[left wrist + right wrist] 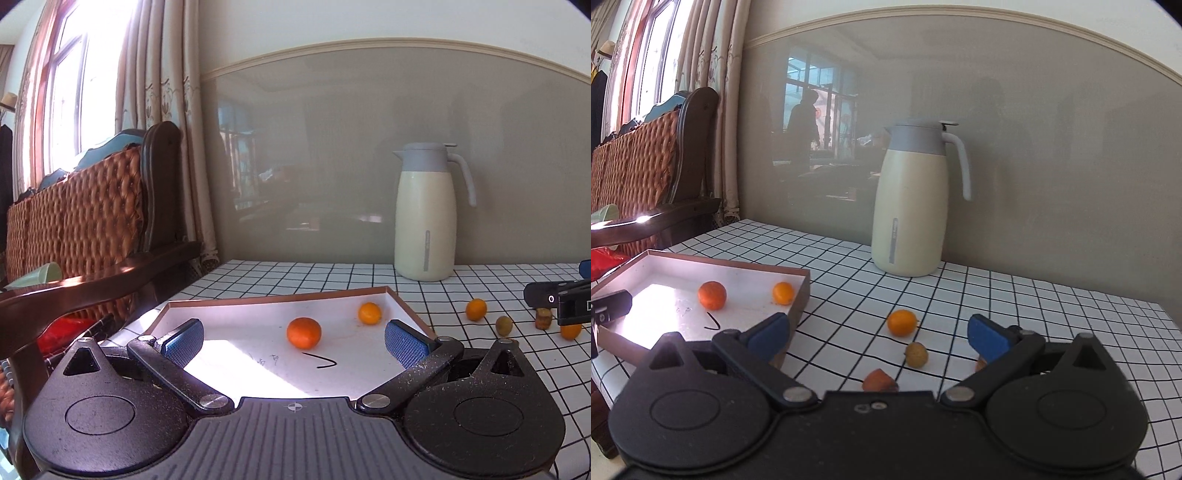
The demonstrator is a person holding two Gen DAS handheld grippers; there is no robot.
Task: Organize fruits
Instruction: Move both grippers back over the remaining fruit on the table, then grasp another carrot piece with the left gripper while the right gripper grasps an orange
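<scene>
left gripper (294, 338) jaws spread, empty, over white tray (229, 306) | tangerine (303, 332) at 12, smaller orange (369, 313) at 1, both in tray | right gripper (879, 334) jaws spread, empty | orange fruit (902, 322), yellowish fruit (916, 354), brown piece (879, 381) on checked cloth (1034, 314) at 12 | thermos jug (910, 199) beyond
</scene>
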